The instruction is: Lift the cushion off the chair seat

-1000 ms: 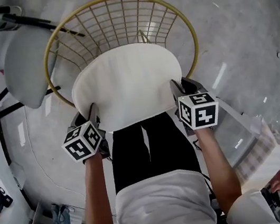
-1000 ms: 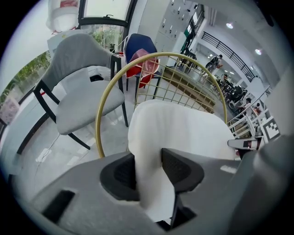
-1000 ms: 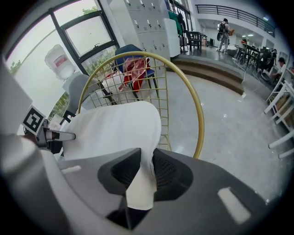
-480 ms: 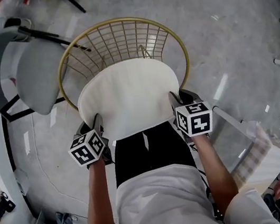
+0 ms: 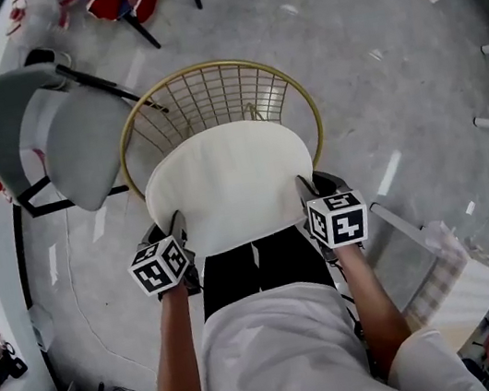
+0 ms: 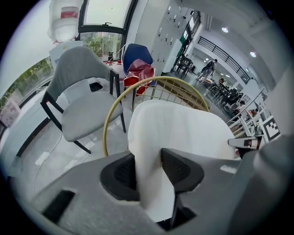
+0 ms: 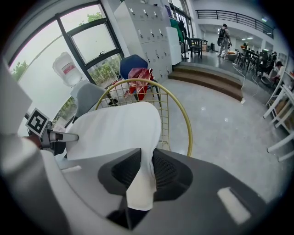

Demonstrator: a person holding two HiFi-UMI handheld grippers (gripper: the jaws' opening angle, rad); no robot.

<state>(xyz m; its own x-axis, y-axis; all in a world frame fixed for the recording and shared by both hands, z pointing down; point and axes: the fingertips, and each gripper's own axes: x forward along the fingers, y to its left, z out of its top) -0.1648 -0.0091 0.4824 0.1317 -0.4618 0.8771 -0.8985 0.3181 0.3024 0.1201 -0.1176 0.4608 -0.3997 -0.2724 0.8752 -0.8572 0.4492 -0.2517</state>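
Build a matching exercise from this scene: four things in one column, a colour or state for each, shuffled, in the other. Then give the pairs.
Things:
1. cushion
2. wire chair
3. padded chair
4. right gripper

Colour or state:
A. grey
B. gold
C. shut on the cushion's edge
D. white

Pairs: 1-D, 2-B, 3-A, 4-C.
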